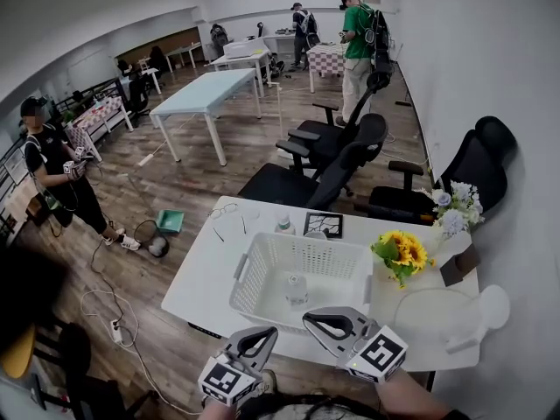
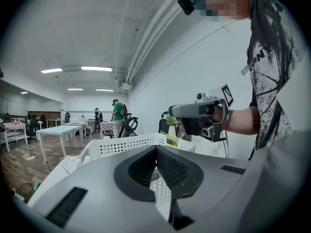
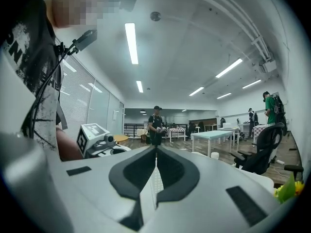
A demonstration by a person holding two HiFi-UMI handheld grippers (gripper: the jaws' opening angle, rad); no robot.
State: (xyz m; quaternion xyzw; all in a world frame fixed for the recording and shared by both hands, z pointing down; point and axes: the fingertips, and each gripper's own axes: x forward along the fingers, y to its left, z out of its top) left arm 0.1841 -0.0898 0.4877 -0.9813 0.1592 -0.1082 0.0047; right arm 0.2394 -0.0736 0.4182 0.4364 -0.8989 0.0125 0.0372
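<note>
Pressed together, empty: left hand-held gripper [image 1: 262, 338] and right hand-held gripper [image 1: 317, 322], hovering just short of basket [image 1: 254, 294] on table [image 1: 203, 280]. Risk: going in closed could shove basket into sunflowers [image 1: 402, 254] just right of it, tipping them.

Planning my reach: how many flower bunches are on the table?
2: yellow sunflowers right of the basket; white flowers behind them, near the far edge.
</note>
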